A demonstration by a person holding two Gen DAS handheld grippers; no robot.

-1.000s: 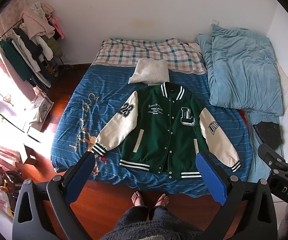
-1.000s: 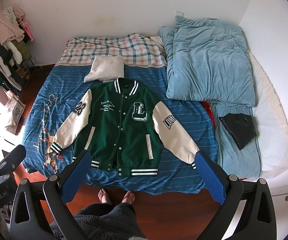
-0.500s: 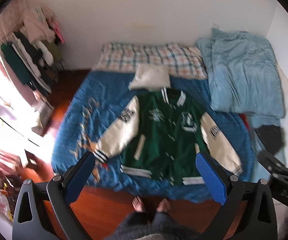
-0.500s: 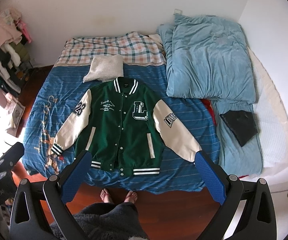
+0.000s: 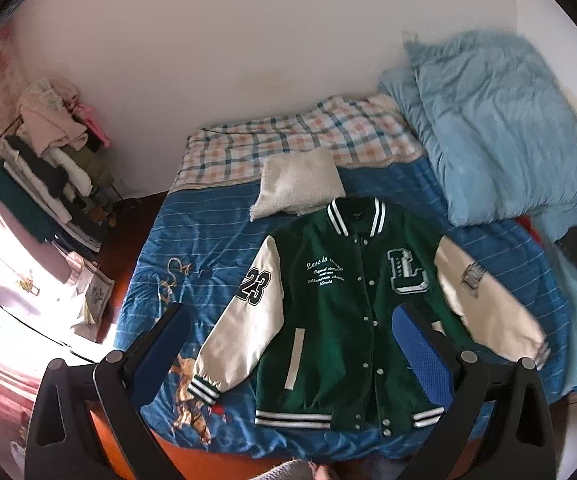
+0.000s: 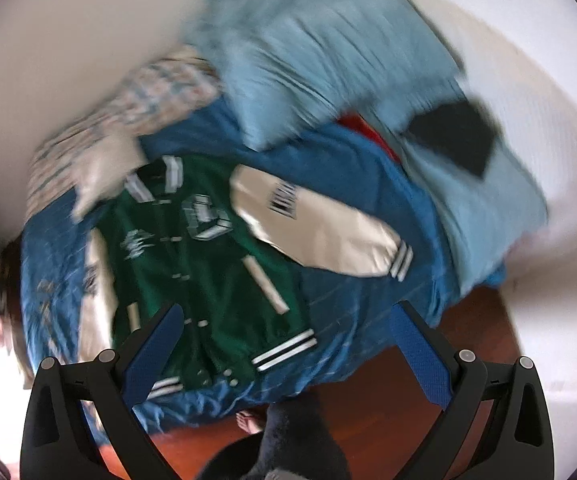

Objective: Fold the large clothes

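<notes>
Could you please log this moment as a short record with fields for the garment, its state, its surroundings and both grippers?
garment: green varsity jacket with cream sleeves
state: lying flat, front up, snapped shut, sleeves spread, not yet folded
surface: blue bedspread
nearby: white cushion at the collar, light blue duvet beside it
left hand-held gripper: open, above the jacket
right hand-held gripper: open, view blurred

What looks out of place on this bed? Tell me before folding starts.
Nothing stands out with the jacket: it lies flat, face up, snapped shut, both sleeves spread. The only oddities are a dark item on the light blue duvet and something red peeking from beneath it.
</notes>
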